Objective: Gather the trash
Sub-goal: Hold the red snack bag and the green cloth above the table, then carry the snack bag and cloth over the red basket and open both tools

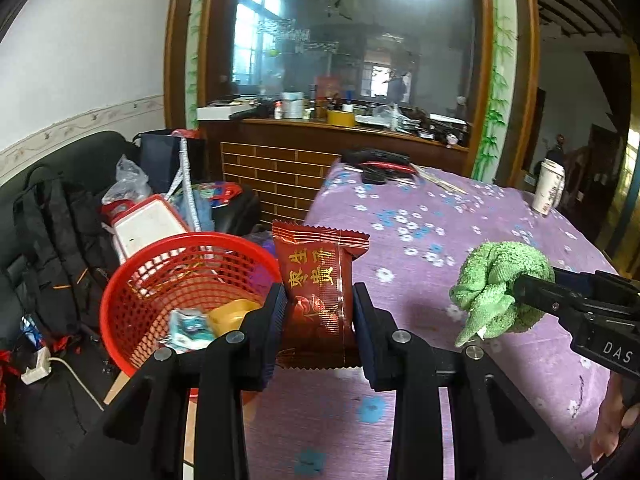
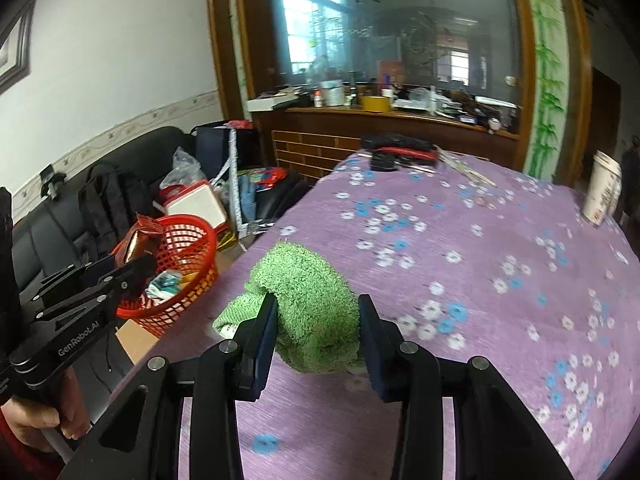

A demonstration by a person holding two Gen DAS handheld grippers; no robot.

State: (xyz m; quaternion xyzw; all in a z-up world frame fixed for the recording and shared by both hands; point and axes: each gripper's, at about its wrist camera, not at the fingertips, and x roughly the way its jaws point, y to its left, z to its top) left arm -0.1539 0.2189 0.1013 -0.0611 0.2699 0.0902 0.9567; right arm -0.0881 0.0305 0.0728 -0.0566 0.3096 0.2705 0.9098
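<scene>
My left gripper is shut on a red-brown snack wrapper and holds it upright at the table's left edge, just right of a red mesh basket. The basket holds a yellow piece and a crumpled teal-white wrapper. My right gripper is shut on a bunched green cloth above the purple flowered tablecloth. The right gripper and cloth also show in the left wrist view. The left gripper, wrapper and basket show in the right wrist view.
A paper cup stands at the table's far right. Black and red items lie at the far edge. A black sofa with a backpack, bags and a white box lies left. A cluttered wooden counter stands behind.
</scene>
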